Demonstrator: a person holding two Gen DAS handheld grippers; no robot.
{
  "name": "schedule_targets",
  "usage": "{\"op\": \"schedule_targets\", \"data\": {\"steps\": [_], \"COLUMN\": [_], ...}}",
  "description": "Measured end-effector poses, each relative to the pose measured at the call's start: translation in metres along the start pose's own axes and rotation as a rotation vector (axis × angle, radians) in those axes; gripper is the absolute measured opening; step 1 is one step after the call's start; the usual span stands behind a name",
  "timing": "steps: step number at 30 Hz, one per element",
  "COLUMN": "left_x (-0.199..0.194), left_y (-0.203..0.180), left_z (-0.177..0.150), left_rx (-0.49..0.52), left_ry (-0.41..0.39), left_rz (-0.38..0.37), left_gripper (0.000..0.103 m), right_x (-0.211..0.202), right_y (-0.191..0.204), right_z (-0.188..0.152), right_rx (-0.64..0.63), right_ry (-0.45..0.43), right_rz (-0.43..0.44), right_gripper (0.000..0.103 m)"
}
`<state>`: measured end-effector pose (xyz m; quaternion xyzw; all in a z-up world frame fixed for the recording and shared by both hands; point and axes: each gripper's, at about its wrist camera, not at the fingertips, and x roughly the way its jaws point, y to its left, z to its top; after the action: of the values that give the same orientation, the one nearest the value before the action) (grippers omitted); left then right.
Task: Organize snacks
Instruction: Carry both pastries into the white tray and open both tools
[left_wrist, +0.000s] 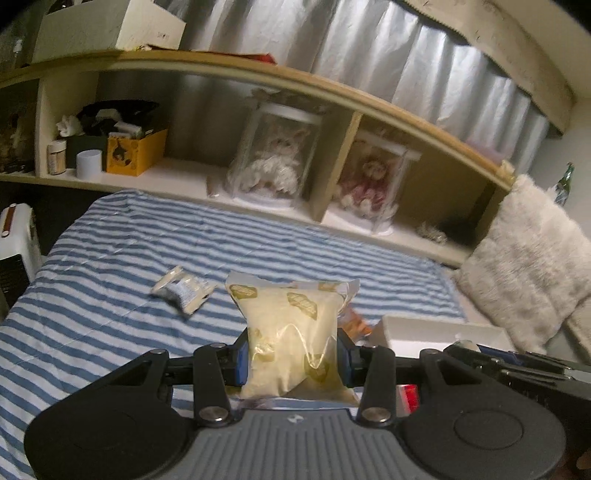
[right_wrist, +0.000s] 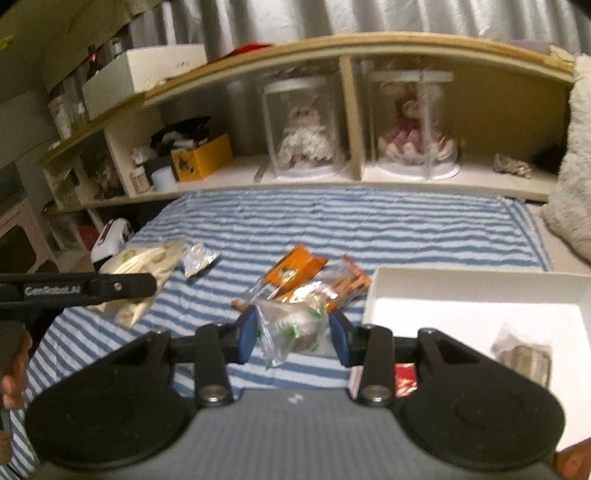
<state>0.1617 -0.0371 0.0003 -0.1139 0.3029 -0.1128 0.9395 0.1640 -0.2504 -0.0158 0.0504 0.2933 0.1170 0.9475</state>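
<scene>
Two grippers, each clamping one packet. Left gripper (left_wrist: 293, 360) pinches cream snack bag (left_wrist: 291, 325) between blue pads, above striped blanket (left_wrist: 110, 295). Right gripper (right_wrist: 293, 338) grips clear green-printed packet (right_wrist: 291, 328) beside white box (right_wrist: 461, 288). One silver packet (left_wrist: 183, 290) loose on blanket.

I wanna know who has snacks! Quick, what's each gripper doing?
Left gripper: closed on the cream snack bag.
Right gripper: closed on the clear green-printed snack packet.

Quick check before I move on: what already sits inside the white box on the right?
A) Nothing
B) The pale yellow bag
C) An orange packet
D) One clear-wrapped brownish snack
D: the right wrist view shows one clear-wrapped brownish snack lying in the white box; the orange packets lie on the bedspread outside it.
</scene>
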Motion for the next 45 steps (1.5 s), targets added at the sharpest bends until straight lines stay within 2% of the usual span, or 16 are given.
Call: {"op": "schedule_targets", "data": {"steps": [6, 15, 19, 30, 35, 45], "left_x": [-0.004, 0.004, 0.014, 0.064, 0.094, 0.153], "left_y": [-0.023, -0.073, -0.103, -0.173, -0.195, -0.213], "left_z": [0.003, -0.004, -0.012, -0.039, -0.052, -0.07], "left_rx": [-0.006, 0.036, 0.043, 0.073, 0.078, 0.147], "left_ry": [-0.016, 0.02, 0.043, 0.14, 0.196, 0.245], "left_rz": [-0.058, -0.141, -0.182, -0.22, -0.212, -0.099], "left_gripper": [0.045, 0.045, 0.045, 0.045, 0.045, 0.045], "right_x": [-0.025, -0.056, -0.067, -0.094, -0.098, -0.093], "right_y": [-0.032, -0.078, -0.096, -0.163, -0.195, -0.236], "right_z": [0.008, 0.003, -0.006, -0.037, -0.05, -0.074], "right_rx": [0.041, 0.087, 0.084, 0.152, 0.188, 0.23], "right_ry": [-0.055, -0.083, -0.072, -0.054, -0.037, 0.008], "right_rz": [-0.051, -0.134, -0.171, -0.242, -0.265, -0.272], "right_gripper": [0.048, 0.048, 0.048, 0.048, 0.048, 0.048]}}
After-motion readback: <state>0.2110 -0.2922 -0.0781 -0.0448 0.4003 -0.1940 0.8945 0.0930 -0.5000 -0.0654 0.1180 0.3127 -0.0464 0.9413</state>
